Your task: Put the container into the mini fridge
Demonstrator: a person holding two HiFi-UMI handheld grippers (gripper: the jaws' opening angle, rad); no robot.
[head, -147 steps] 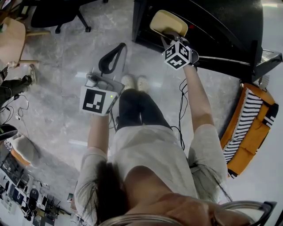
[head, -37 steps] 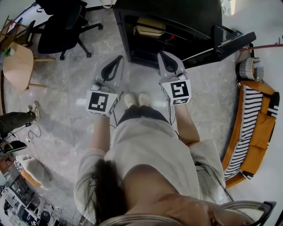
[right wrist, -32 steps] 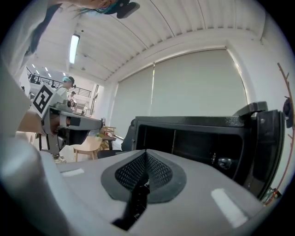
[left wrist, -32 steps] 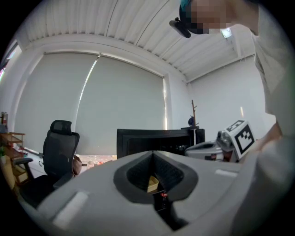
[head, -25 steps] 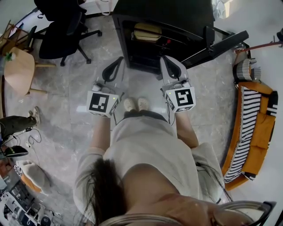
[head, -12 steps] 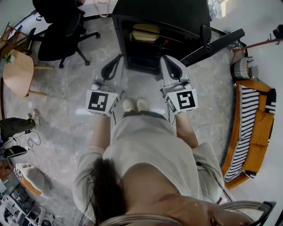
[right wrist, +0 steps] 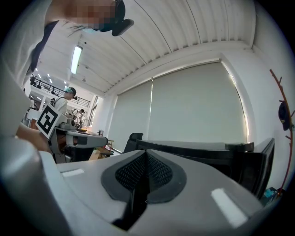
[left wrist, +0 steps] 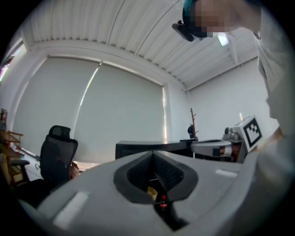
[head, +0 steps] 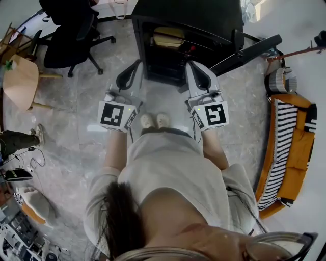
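Cream container (head: pixel 169 36): lies on the upper shelf inside the mini fridge, towards the left of the opening, apart from both grippers.
Mini fridge (head: pixel 193 12): black, standing on the floor straight ahead of the person and facing them.
Door (head: pixel 254 47): swung wide open to the right, so the shelves are exposed.
Left gripper (head: pixel 135 65): held just before the left edge of the fridge opening and pointing at it. Its jaws are clenched tip to tip with nothing gripped. A narrow slit lower down between the pads shows a speck of yellow and a speck of red in the dark interior.
Right gripper (head: pixel 192 65): held level with the left one, just before the right part of the opening. Its ribbed pads are pressed together and it is empty.
Person: stands facing the fridge, with light shoes (head: pixel 155 121) on the floor between the two grippers.
Floor (head: pixel 76 137): grey, with a marbled pattern.
Office chair (head: pixel 71 35): black, on castors, left of the fridge.
Round table (head: pixel 20 76): pale wood, further left, near the frame's edge.
Orange seat (head: pixel 290 148): at the far right, with a black-and-white striped cover, well apart from the fridge.
Blinds (left wrist: pixel 115 115): pale roller blinds cover the wall behind the fridge.
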